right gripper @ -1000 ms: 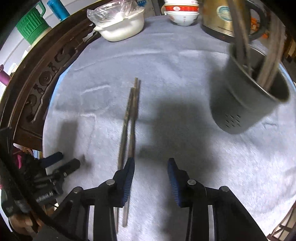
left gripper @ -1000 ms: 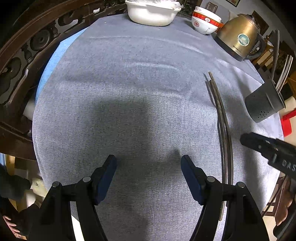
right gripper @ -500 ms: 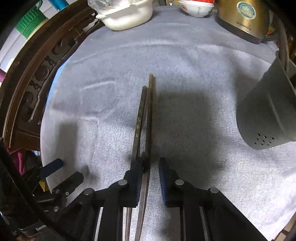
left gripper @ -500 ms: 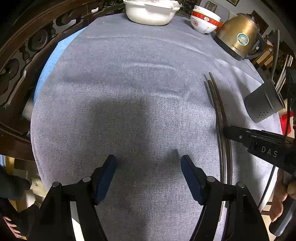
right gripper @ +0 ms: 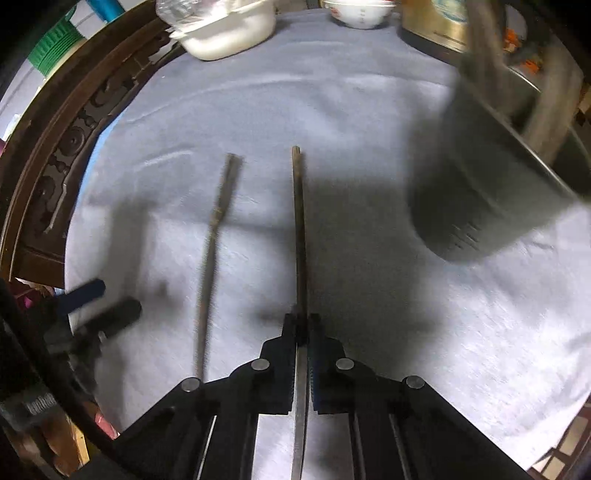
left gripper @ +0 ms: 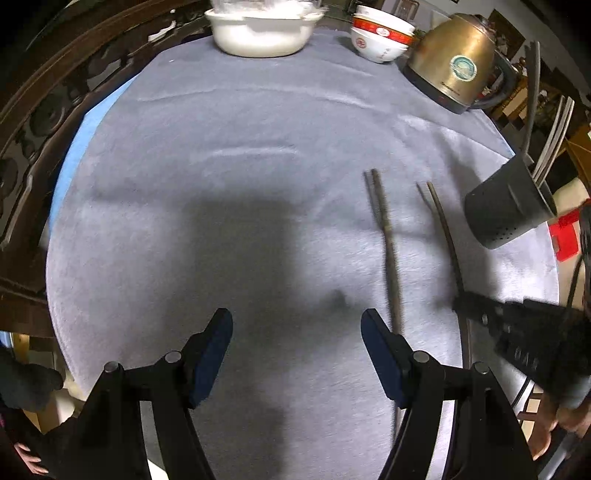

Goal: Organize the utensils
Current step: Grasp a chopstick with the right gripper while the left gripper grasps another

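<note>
Left wrist view: the left gripper [left gripper: 296, 345] is held over the grey cloth [left gripper: 229, 177] with its jaws apart and nothing between them. One chopstick [left gripper: 387, 240] is seen lying flat on the cloth, just beyond the right-hand finger [left gripper: 382, 356], its near end running down behind that finger. A second chopstick [left gripper: 445, 230] is seen further right, well apart from the first, its near end meeting the right gripper [left gripper: 460, 302], which enters from the right edge (dark and blurred, jaws hard to read here). A dark holder [left gripper: 506, 212] is stood near the right edge of the cloth with utensil handles sticking out. A white dish [left gripper: 258, 35], stacked bowls [left gripper: 378, 40] and a brass kettle [left gripper: 456, 61] are lined up along the far side.

Right wrist view: the right gripper [right gripper: 303, 325] is clamped on a chopstick [right gripper: 298, 221]; the pads are pressed against it from both sides and the stick runs straight ahead from the jaws. The other chopstick [right gripper: 214, 251] is left on the cloth [right gripper: 369, 122] to its left, not touching the held one. The holder [right gripper: 476, 195] is seen at upper right (blurred), beside but clear of the held stick. The left gripper [right gripper: 99, 302] is visible at the lower left edge. The dish [right gripper: 229, 31] is at the top.
</note>
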